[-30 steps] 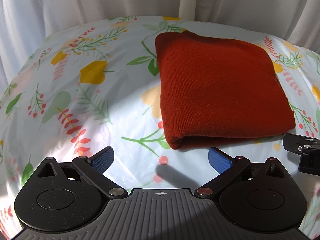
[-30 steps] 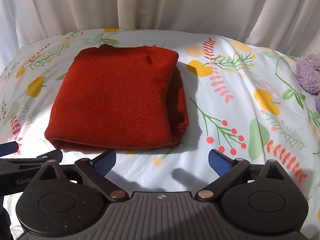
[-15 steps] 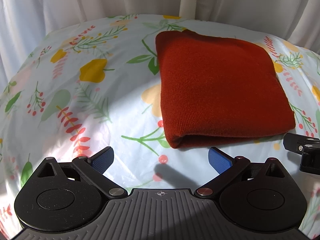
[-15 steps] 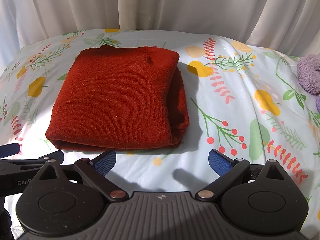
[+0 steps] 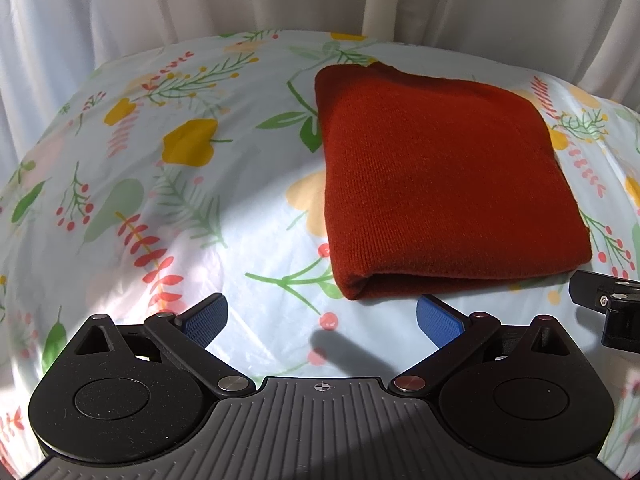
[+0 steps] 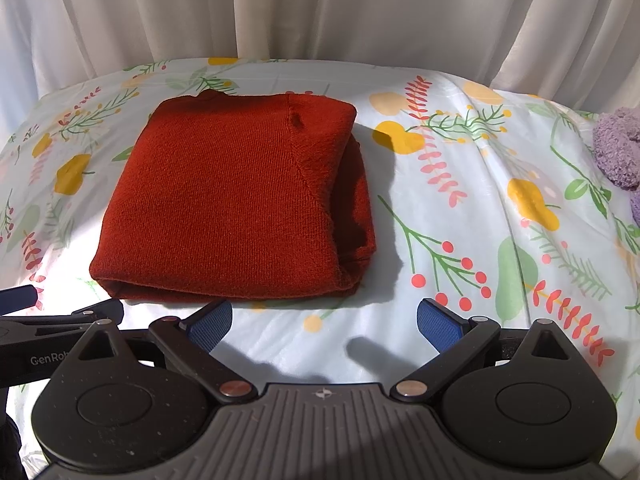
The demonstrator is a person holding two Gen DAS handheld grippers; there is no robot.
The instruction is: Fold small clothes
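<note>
Both pairs of jaws stand wide apart and hold nothing. The left gripper (image 5: 322,318) hovers over the floral sheet (image 5: 168,216), its blue pads (image 5: 438,320) just short of the near folded edge of the rust-red knit garment (image 5: 436,184). The right gripper (image 6: 323,322) sits beside it, likewise just short of that near edge. The garment lies folded into a neat rectangle on the sheet. A purple fuzzy item (image 6: 618,148) rests far right. White curtains (image 6: 320,8) hang behind.
</note>
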